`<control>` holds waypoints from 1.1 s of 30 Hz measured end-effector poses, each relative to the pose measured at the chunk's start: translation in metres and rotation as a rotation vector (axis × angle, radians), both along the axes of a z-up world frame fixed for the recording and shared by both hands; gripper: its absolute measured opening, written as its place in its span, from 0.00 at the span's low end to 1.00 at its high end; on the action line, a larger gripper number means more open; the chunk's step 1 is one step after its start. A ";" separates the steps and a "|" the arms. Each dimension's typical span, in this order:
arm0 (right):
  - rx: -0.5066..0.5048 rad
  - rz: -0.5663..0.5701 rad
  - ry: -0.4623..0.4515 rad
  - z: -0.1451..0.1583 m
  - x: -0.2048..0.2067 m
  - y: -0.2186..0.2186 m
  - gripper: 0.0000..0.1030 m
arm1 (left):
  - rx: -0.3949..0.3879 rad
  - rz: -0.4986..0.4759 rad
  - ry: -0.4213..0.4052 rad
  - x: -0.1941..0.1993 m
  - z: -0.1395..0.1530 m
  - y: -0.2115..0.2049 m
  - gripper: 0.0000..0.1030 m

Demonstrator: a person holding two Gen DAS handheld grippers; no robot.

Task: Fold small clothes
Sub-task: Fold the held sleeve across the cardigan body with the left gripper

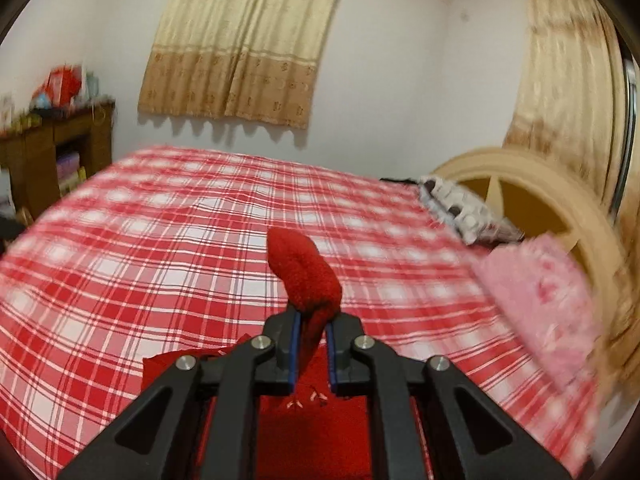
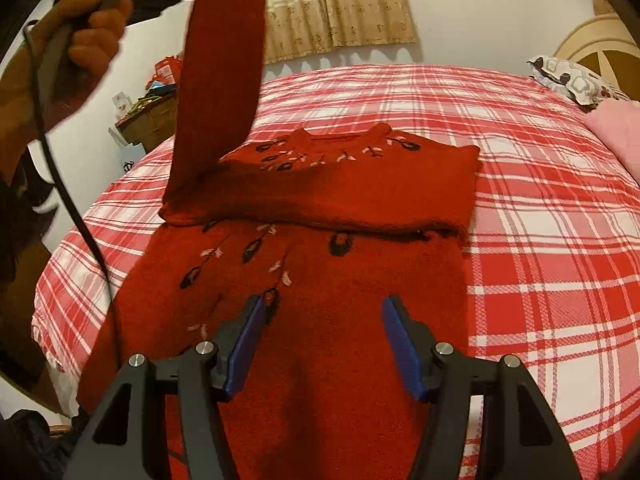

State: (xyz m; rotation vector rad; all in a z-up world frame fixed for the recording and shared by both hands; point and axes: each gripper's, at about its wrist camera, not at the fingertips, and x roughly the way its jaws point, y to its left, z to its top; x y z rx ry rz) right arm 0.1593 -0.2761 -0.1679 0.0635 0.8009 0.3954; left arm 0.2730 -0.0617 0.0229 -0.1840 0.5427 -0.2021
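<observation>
Bed [image 2: 540,240] w/ red-white plaid sheet fills both views. Red sweater [image 2: 320,320] lies flat on it, near side, neck toward far wall; dark and pink embroidery on chest. One sleeve is folded across the chest; other sleeve [image 2: 216,100] is lifted upright.

Left claw [image 1: 312,344], pads closed tight on the sleeve end, cuff sticking up past the tips. In right view it's top left, held by the left hand [image 2: 80,32], cable hanging down.

Right claw [image 2: 324,340] pads wide apart, holding nothing, low over sweater body; contact unclear.

Room: white walls, beige curtain [image 1: 240,40] on far wall, 2nd one at right. Dark wood shelf [image 1: 52,152] at left w/ clutter on top, blurry. Tan headboard [image 1: 540,200] at right; patterned pillow [image 1: 460,208] and pink pillow [image 1: 540,300] beside it.
</observation>
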 end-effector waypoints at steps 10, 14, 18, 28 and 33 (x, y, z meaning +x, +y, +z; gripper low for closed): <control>0.016 -0.059 0.044 -0.021 0.004 -0.014 0.60 | 0.206 -0.127 0.102 0.008 -0.085 -0.100 0.11; 0.035 -0.075 0.056 -0.030 0.006 -0.019 0.60 | 0.232 -0.214 0.125 0.004 -0.094 -0.112 0.18; 0.042 -0.065 0.043 -0.032 0.005 -0.018 0.63 | 0.239 -0.257 0.074 -0.015 -0.081 -0.098 0.48; 0.048 -0.050 0.031 -0.023 0.002 -0.017 0.66 | 0.384 -0.021 0.034 -0.055 -0.097 0.031 0.76; 0.042 -0.039 -0.035 0.009 0.004 -0.019 0.66 | 0.417 0.113 0.130 -0.066 -0.127 0.099 0.76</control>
